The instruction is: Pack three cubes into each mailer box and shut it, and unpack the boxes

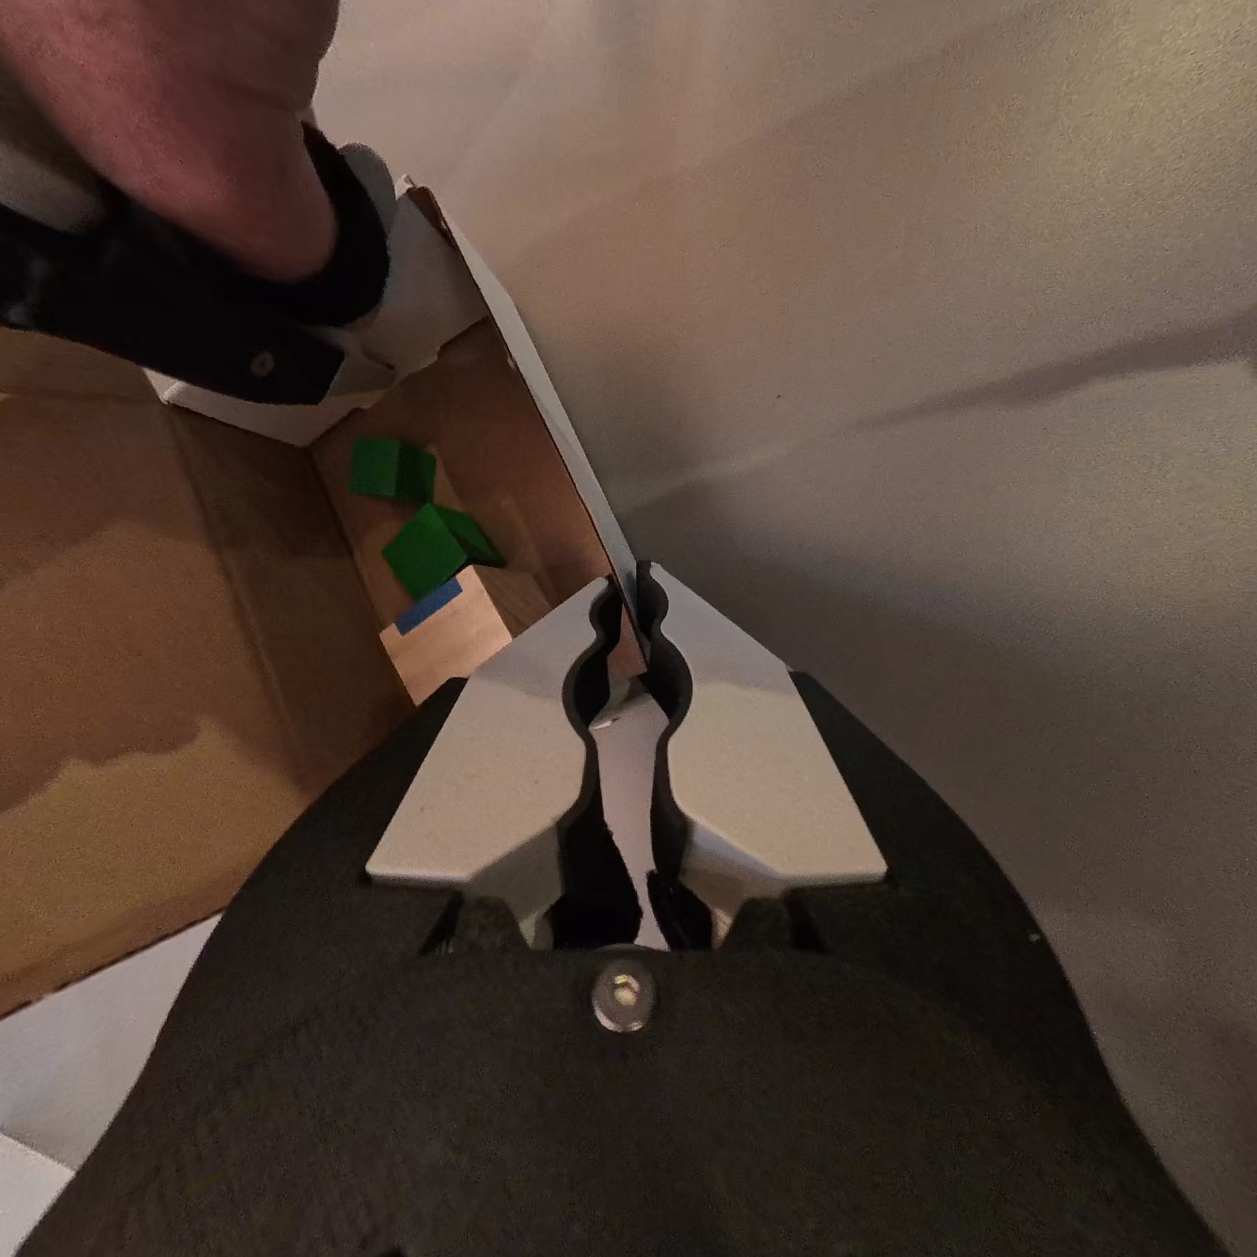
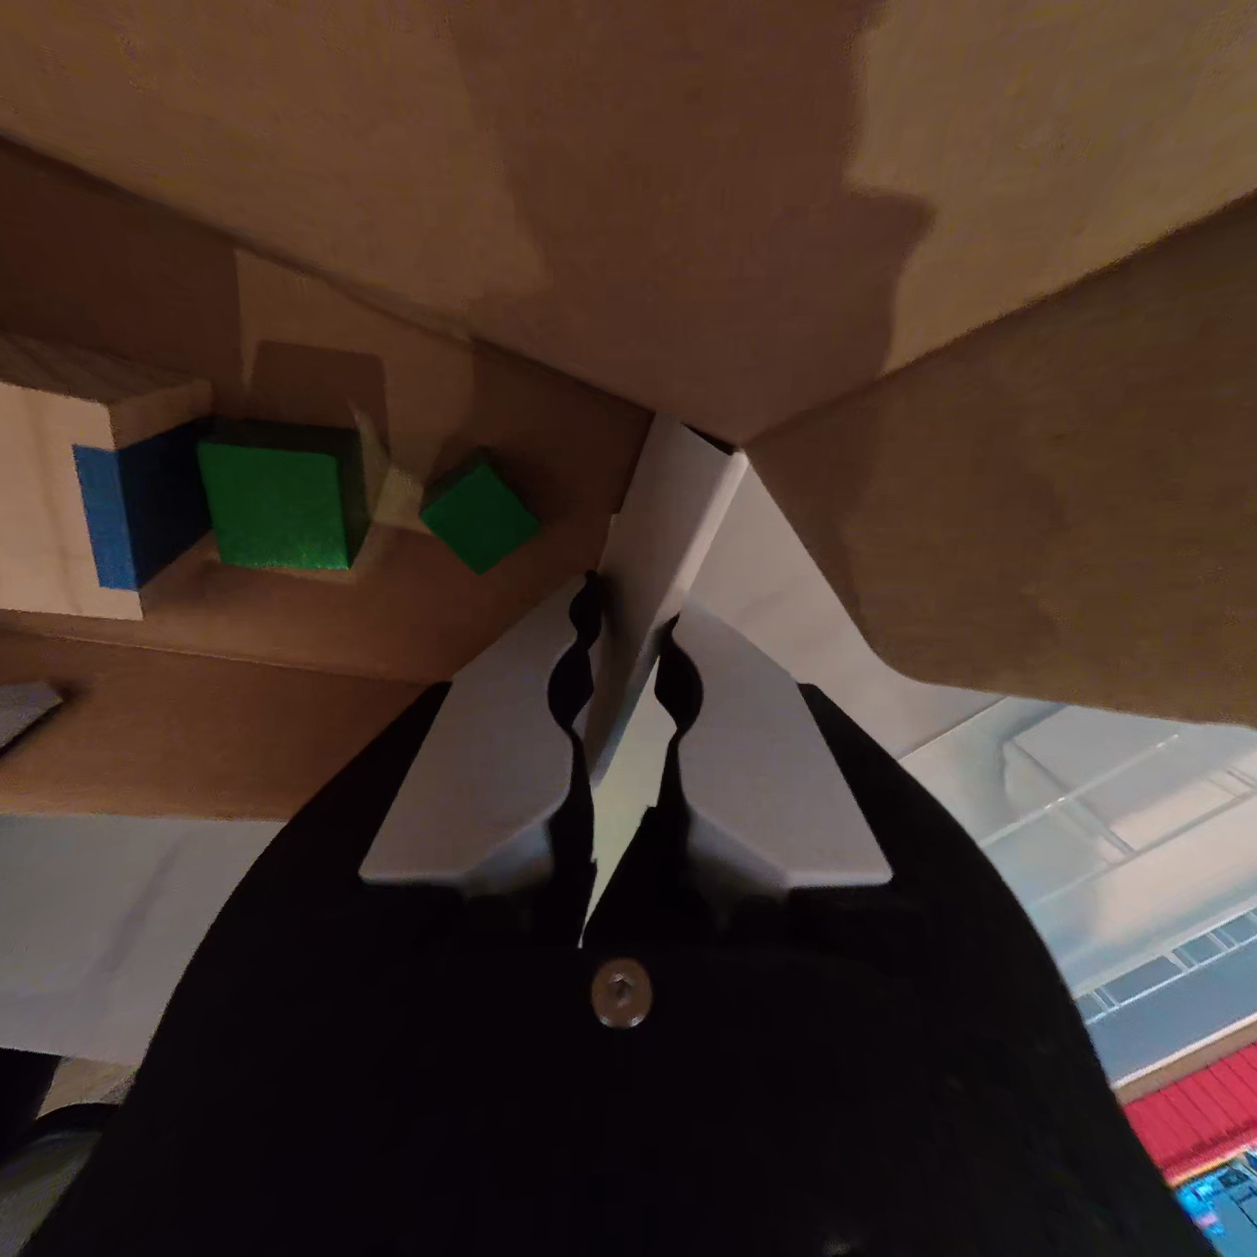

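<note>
The mailer box is white outside and brown inside, and it is open. Inside lie two green cubes and a wooden cube with a blue face. My left gripper is shut on the edge of the box's side panel. My right gripper shows at upper left with a hand on it. In the right wrist view my right gripper is shut on a white corner flap of the box. The same cubes show there: blue-faced, green, green. The brown lid fills the top.
A pale surface with shadows fills the right of the left wrist view. A white surface lies under the box at lower left. Windows and a red strip show far off at lower right.
</note>
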`<state>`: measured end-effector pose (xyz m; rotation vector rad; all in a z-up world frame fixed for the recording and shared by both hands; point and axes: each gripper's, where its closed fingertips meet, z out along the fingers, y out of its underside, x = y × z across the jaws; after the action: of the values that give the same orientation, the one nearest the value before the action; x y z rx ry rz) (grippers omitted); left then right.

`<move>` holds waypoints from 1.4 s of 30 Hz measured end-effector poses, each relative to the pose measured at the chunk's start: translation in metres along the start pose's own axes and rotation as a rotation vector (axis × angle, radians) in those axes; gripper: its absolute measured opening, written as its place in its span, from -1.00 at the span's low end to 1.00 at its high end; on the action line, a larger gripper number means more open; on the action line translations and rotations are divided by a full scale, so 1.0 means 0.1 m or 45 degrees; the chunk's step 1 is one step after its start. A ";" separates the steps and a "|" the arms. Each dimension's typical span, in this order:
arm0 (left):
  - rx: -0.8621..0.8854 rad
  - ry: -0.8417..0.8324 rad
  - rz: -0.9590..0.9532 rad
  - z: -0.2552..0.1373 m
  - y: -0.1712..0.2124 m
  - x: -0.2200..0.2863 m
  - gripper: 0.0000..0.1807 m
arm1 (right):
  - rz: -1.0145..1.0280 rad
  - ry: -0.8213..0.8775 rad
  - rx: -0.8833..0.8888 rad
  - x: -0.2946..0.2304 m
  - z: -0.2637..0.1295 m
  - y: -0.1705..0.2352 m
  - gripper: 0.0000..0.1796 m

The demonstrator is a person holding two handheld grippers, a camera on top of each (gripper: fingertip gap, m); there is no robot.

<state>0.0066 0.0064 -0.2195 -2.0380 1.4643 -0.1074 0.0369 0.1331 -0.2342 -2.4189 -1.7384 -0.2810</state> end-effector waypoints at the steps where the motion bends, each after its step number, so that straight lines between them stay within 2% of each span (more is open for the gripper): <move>1: 0.002 0.002 -0.001 0.00 0.00 0.00 -0.97 | 0.010 -0.012 0.009 0.00 0.00 0.00 -0.90; 5: -0.001 0.008 0.014 0.00 0.00 0.00 -0.97 | 0.012 -0.030 0.028 -0.01 0.00 -0.01 -0.89; 8: 0.003 0.027 0.054 -0.02 0.04 0.02 -0.96 | -0.022 -0.062 0.072 -0.06 -0.04 0.02 -0.69; 11: 0.044 0.046 0.142 -0.07 0.11 0.04 -0.96 | -0.017 -0.177 0.215 -0.18 -0.21 0.04 -0.49; 14: 0.031 0.070 0.187 -0.14 0.24 0.03 -0.96 | 0.041 -0.289 0.392 -0.21 -0.39 0.04 -0.38; 18: 0.025 0.103 0.233 -0.24 0.38 -0.02 -0.95 | 0.100 -0.355 0.517 -0.25 -0.48 0.08 -0.46; 19: 0.046 0.106 0.218 -0.27 0.39 -0.04 -0.95 | 0.089 -0.351 0.519 -0.29 -0.46 0.09 -0.51; 20: 0.088 0.099 0.210 -0.31 0.38 -0.06 -0.93 | 0.079 -0.366 0.515 -0.35 -0.44 0.11 -0.65; 22: 0.249 0.052 0.196 -0.46 0.28 -0.10 -0.63 | 0.059 -0.372 0.522 -0.45 -0.41 0.12 -0.67; 23: 0.370 -0.025 0.162 -0.59 0.18 -0.17 -0.53 | 0.046 -0.364 0.528 -0.49 -0.41 0.12 -0.70; 26: 0.716 -0.275 -0.070 -1.07 0.00 -0.51 -0.48 | 0.054 -0.382 0.568 -0.58 -0.42 0.11 -0.72; 28: 0.822 -0.438 -0.214 -1.30 0.10 -0.76 -0.48 | 0.046 -0.396 0.587 -0.63 -0.44 0.14 -0.70; 30: 0.854 -0.561 -0.323 -1.42 0.26 -0.96 -0.40 | 0.051 -0.376 0.617 -0.62 -0.49 0.18 -0.64; 36: 0.875 -0.501 -0.564 -1.34 0.30 -1.21 -0.23 | 0.131 -0.269 0.771 -0.26 -0.85 0.38 -0.33; 39: 0.872 -0.462 -0.681 -1.21 0.29 -1.37 -0.25 | 0.220 -0.310 0.920 -0.04 -1.03 0.32 -0.33; 42: 0.893 -0.331 -0.790 -1.07 0.25 -1.40 -0.35 | 0.256 -0.400 0.986 0.01 -1.02 0.16 -0.45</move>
<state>-0.1115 0.0785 -0.1075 -1.7407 0.4831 -0.5091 0.0459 0.1055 -0.1346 -2.0674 -1.3191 0.6998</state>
